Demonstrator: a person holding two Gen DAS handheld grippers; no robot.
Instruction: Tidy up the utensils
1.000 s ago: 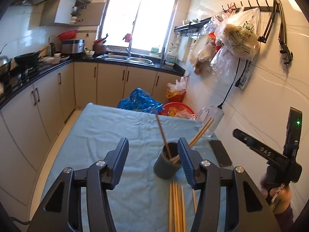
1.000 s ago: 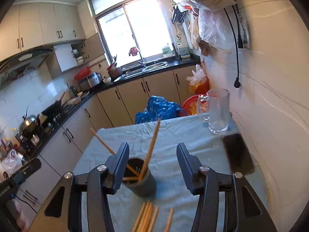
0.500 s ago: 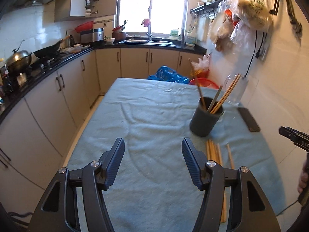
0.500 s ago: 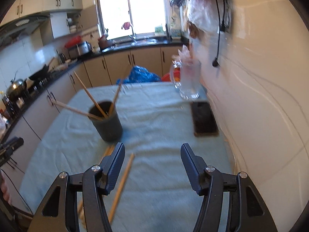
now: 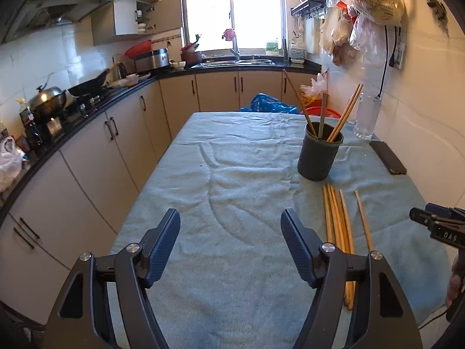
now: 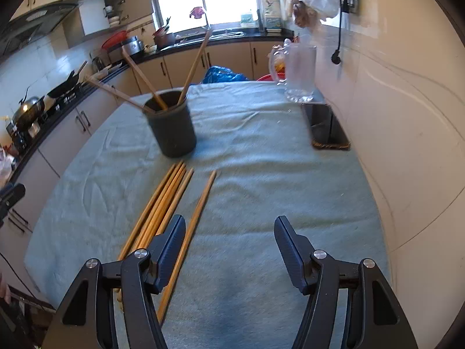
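Standing upright on the table (image 5: 232, 174), which is covered with a pale blue-green cloth, the dark holder cup (image 5: 318, 154) already has several chopsticks (image 5: 344, 113) in it; they lean out in different directions. In the left wrist view the cup is at about 1 o'clock from the left hand-held gripper (image 5: 231, 244), well apart from it. The jaws of this gripper are opening, they stand wide, and only bare cloth is seen between them.

More chopsticks lie flat on the cloth just in front of the cup. One close bundle (image 6: 158, 206) has its sticks touching side by side, and a single chopstick (image 6: 193, 226) lies a little apart from the bundle, on its right side in the right wrist view. Seen from the right hand-held gripper (image 6: 229, 247), the bundle is at about 10 o'clock and the cup at about 11 o'clock. The near part of the single chopstick passes just beside the left finger (image 6: 171, 250) of this gripper, partly hidden behind it; I cannot tell if they touch. The jaws of the right gripper are opening too, and nothing is between them.

At about 1 o'clock in the right wrist view a dark phone (image 6: 327, 126) lies flat near the wall, and beyond it stands a clear glass mug (image 6: 299, 72). The right gripper's tip also shows at the right edge of the left wrist view.
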